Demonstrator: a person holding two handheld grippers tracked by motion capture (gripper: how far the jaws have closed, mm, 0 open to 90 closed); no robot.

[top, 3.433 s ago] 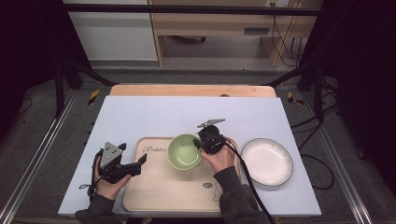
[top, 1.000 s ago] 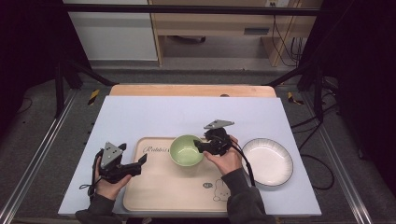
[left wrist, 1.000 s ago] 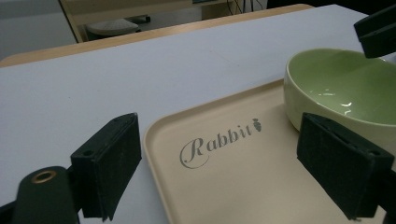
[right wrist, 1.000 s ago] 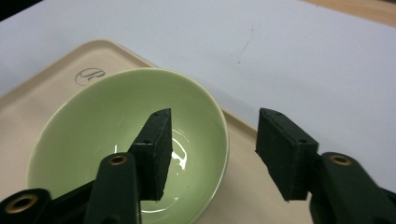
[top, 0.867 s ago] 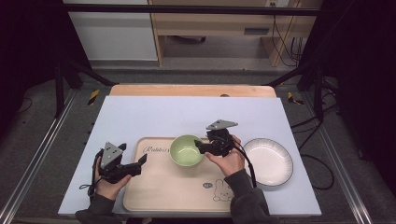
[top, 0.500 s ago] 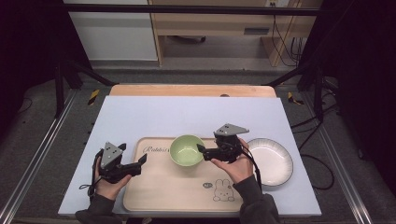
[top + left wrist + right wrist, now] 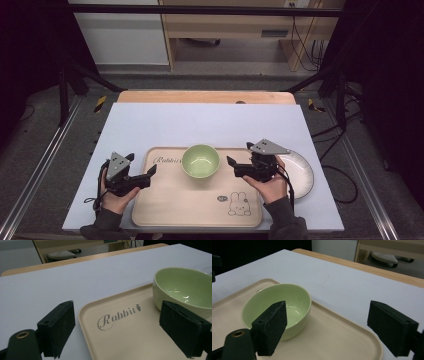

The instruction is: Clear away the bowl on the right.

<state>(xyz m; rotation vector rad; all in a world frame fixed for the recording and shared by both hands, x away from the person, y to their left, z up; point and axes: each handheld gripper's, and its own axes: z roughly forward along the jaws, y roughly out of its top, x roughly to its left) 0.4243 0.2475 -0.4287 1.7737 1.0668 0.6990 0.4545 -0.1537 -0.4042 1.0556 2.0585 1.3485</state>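
Observation:
A pale green bowl (image 7: 200, 161) stands upright and empty on a beige tray (image 7: 190, 210) printed "Rabbit". My right gripper (image 7: 232, 166) is a short way right of the bowl, over the tray's right part, pointing left at it. Its jaws have just been opening and stand open with nothing between them. In the right gripper view the bowl (image 7: 277, 305) lies ahead and left of my right gripper (image 7: 333, 325). My left gripper (image 7: 150, 175) rests open across the tray's left edge. In the left gripper view, the bowl (image 7: 185, 287) is ahead of my left gripper (image 7: 122, 322), to its right.
A white plate (image 7: 304, 172) sits on the pale tabletop (image 7: 210, 122) just right of the tray, partly under the right hand. The table's wooden far edge (image 7: 205, 96) runs behind, with dark floor and stands around.
My right gripper has opened off the bowl's right rim and drawn back to the right, toward the white plate. The bowl stays on the tray. The left gripper has not moved.

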